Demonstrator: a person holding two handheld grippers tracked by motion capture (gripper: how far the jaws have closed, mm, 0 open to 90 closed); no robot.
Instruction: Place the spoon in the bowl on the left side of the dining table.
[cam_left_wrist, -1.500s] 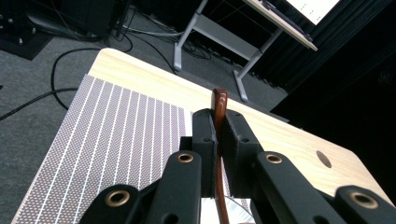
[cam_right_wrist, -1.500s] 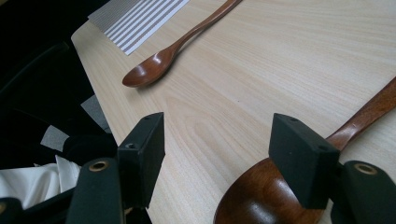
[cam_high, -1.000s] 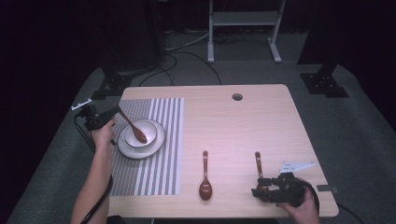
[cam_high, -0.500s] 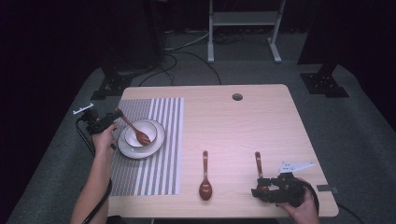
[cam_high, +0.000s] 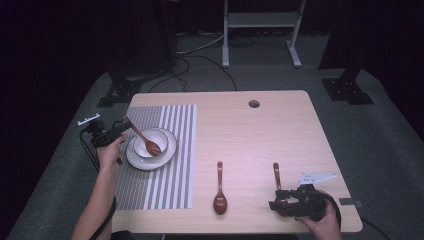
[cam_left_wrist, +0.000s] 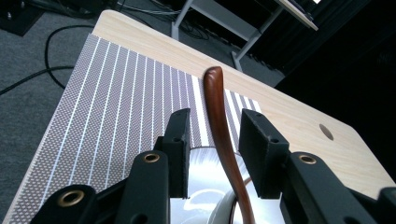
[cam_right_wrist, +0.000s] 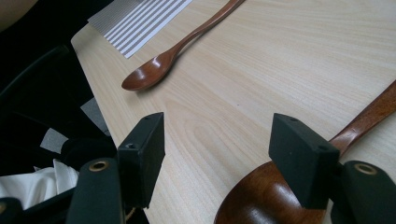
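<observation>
A brown wooden spoon (cam_high: 146, 142) rests with its scoop in a white bowl (cam_high: 159, 138) on a white plate (cam_high: 136, 159); its handle slants up to the left. My left gripper (cam_high: 121, 128) stands open around that handle (cam_left_wrist: 215, 100), with a gap on both sides. A second spoon (cam_high: 219, 190) lies on the bare table near the front. A third spoon (cam_high: 275, 174) lies to its right, its scoop (cam_right_wrist: 254, 203) partly under one jaw of my right gripper (cam_right_wrist: 217, 140), which is open and low over the table (cam_high: 280, 130).
The plate sits on a grey striped placemat (cam_high: 170, 165) at the table's left. A cable hole (cam_high: 254, 104) is near the far edge. The right gripper (cam_high: 275, 204) is close to the front edge. A white frame stand (cam_high: 260, 20) is on the floor behind.
The left gripper has shifted slightly toward the person beside the plate, and the spoon's scoop has settled a little lower in the bowl. The right gripper has not moved.
</observation>
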